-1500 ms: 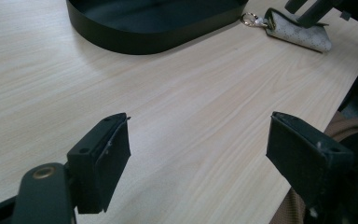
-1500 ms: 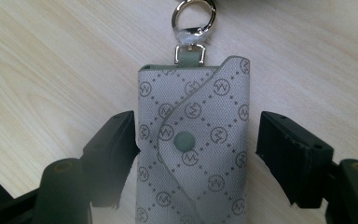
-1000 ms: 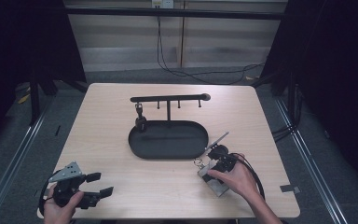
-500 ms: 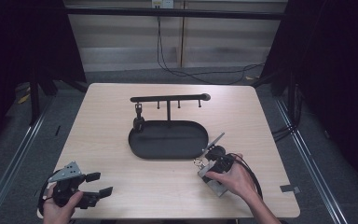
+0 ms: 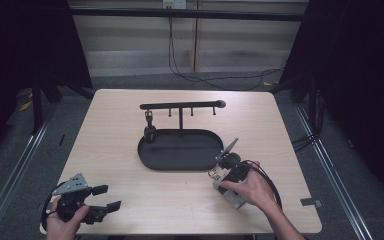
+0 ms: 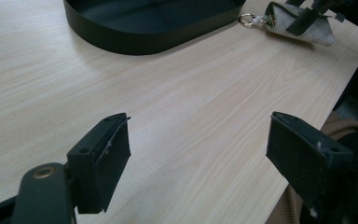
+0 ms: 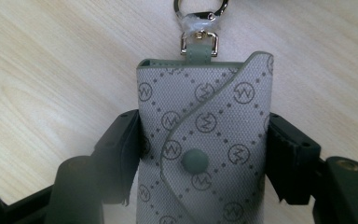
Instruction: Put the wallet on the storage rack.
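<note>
In the lower left of the high view, the left gripper (image 5: 111, 198) is being held just above the bench (image 5: 130, 130) with its jaws standing wide apart and nothing between them; in the left gripper view bare wood is being shown between the two pads. It is judged to be waiting, with no part in the work yet.

In the lower right of the high view, the right gripper (image 5: 220, 168) is being pressed onto a small grey key pouch (image 7: 200, 140), which is lying flat on the bench just beside the near right rim of the black oval tray (image 5: 152, 161). The jaws have just been closing, and in the right gripper view the pads are being shown tight against both long edges of the pouch, so a grip is judged to be made. The pouch's metal clasp ring (image 7: 200, 8) is pointing away from the gripper, at the top centre of that view, free and unobstructed.

Farther off, in the middle of the high view, the hook rack (image 5: 182, 105) is standing over the tray, with one dark item (image 5: 149, 131) already hanging at its left end and the other pegs bare.

The grasp is thus being counted as done; the lift, the carry to the rack and the hooking of the ring on a free peg are being counted as left, as far as can be judged.
</note>
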Available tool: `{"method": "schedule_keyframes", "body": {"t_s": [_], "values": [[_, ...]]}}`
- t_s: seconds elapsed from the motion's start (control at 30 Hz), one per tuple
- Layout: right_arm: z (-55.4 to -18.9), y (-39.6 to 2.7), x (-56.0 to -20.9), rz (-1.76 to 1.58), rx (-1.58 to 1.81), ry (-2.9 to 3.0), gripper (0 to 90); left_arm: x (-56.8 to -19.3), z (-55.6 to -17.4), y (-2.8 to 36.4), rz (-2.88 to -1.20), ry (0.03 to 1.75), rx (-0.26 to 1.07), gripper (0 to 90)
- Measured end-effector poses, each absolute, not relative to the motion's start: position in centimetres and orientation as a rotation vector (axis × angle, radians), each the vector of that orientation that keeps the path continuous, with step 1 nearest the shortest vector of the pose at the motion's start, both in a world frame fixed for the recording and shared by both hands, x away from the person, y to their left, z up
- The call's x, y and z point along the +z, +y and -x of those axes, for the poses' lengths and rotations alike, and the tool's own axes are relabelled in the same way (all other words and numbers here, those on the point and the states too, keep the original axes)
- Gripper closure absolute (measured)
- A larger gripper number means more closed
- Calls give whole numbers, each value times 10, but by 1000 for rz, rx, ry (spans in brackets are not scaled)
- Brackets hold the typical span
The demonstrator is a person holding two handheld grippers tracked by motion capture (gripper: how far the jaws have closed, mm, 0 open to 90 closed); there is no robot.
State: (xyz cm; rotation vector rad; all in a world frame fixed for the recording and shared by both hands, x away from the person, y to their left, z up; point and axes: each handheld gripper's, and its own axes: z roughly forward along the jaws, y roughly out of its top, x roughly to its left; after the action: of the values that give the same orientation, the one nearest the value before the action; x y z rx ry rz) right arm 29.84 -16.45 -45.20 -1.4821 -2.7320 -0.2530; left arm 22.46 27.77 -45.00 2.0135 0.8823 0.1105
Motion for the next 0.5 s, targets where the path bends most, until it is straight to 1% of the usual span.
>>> {"method": "schedule_keyframes", "body": {"t_s": [0.5], "values": [[-304, -173, -428, 1476, -231, -2734, 345, -451, -225, 277, -2011, 880, 98, 213]]}}
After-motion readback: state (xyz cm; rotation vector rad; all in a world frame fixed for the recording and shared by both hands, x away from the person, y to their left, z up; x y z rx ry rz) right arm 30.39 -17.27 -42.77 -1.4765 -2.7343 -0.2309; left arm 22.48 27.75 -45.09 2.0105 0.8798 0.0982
